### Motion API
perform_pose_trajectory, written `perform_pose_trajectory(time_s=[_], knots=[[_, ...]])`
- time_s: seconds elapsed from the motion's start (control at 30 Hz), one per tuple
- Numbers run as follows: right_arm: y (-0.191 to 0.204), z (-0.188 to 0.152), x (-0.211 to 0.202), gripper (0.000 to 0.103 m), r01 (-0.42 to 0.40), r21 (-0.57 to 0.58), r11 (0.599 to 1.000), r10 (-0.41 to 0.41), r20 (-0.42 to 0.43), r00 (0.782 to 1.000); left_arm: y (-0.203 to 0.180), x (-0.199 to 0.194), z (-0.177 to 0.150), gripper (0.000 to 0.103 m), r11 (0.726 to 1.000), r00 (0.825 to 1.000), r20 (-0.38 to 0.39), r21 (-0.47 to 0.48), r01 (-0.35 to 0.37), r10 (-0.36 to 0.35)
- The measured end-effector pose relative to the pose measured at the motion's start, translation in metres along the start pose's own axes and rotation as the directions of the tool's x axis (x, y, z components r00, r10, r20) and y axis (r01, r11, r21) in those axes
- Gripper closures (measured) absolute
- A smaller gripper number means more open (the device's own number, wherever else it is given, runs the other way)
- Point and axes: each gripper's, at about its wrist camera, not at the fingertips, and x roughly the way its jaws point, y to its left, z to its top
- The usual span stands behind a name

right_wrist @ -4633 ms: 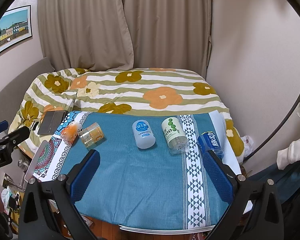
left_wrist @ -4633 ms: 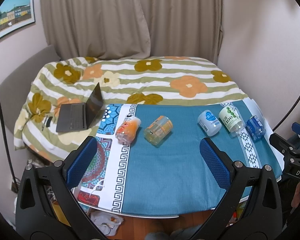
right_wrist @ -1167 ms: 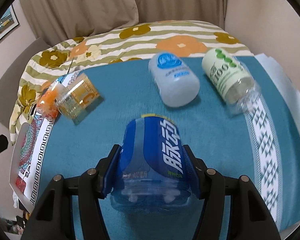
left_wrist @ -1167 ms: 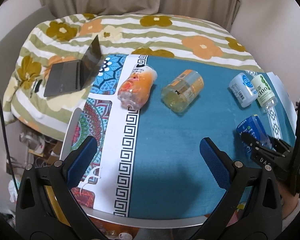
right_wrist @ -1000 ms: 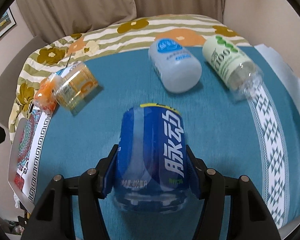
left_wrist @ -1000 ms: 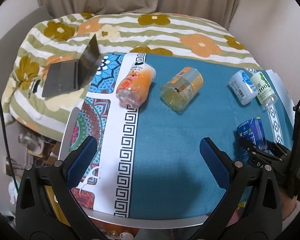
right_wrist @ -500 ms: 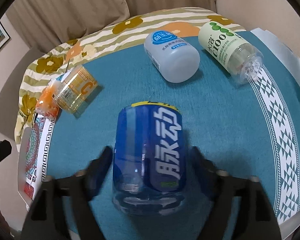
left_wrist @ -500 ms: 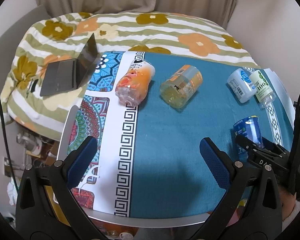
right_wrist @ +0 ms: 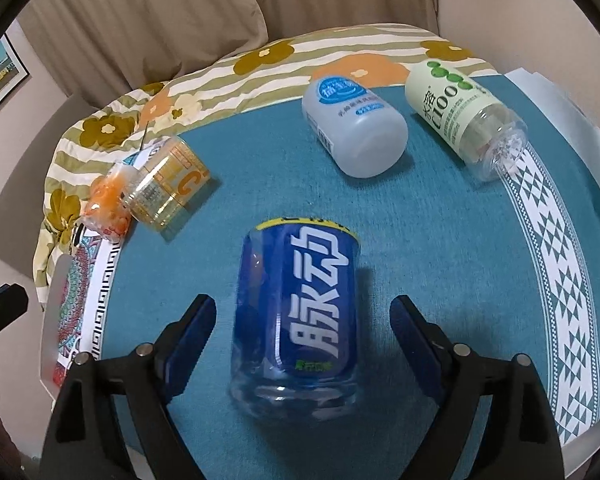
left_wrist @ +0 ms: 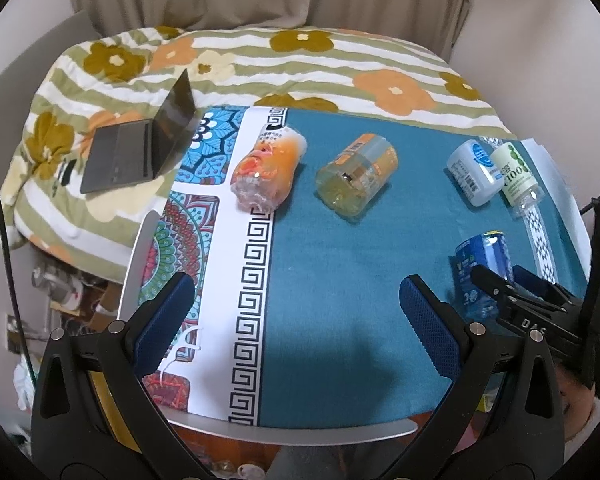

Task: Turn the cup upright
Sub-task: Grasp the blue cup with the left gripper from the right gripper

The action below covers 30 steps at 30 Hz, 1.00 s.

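Note:
A blue cup (right_wrist: 298, 316) with white characters stands on the teal cloth (right_wrist: 440, 240), its clear base towards my camera; it also shows in the left wrist view (left_wrist: 480, 264). My right gripper (right_wrist: 302, 336) is open, a finger on each side of the cup, apart from it. It shows in the left wrist view as a black frame (left_wrist: 528, 312) at the cup. My left gripper (left_wrist: 296, 316) is open and empty above the table's near part.
An orange cup (left_wrist: 270, 172), a yellow cup (left_wrist: 356, 180), a white cup (left_wrist: 474, 176) and a green-labelled cup (left_wrist: 518, 176) lie on their sides at the back. A laptop (left_wrist: 144, 148) sits on the flowered quilt at the left. The table's front edge (left_wrist: 300, 434) is near.
My right gripper has let go of the blue cup and its fingers have spread. The cup stays standing on the cloth. The left gripper has barely moved.

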Motion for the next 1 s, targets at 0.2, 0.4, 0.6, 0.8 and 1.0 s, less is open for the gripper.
perform_pose_trajectory(time_s=[0.2,0.4,0.6,0.8,1.0], knots=[[-0.007,0.007,-0.043,0.000,0.015,-0.048,0.999,-0.013,0.037,0.999,-0.033,-0.007,0.015,0.000,0.997,0.998,-0.045,0.055,0.056,-0.053],[-0.046,0.020,-0.068,0.000,0.069,-0.096,0.993,-0.070,-0.003,0.998,-0.090,-0.002,0.029,0.000,0.990,0.987,-0.137,0.099,0.103,-0.089],[-0.085,0.031,-0.075,0.000,0.114,-0.167,0.979,-0.121,-0.033,0.992,-0.143,0.022,0.036,0.000,0.989,0.961,-0.254,0.067,0.128,-0.107],[-0.113,0.040,-0.071,0.000,0.137,-0.234,0.963,-0.150,-0.038,0.988,-0.183,0.059,0.042,0.000,0.996,0.932,-0.358,0.043,0.079,-0.059],[-0.134,0.048,-0.053,0.000,0.108,-0.294,0.950,-0.130,-0.056,0.990,-0.205,0.090,0.041,0.003,0.999,0.896,-0.444,0.049,0.008,0.014]])
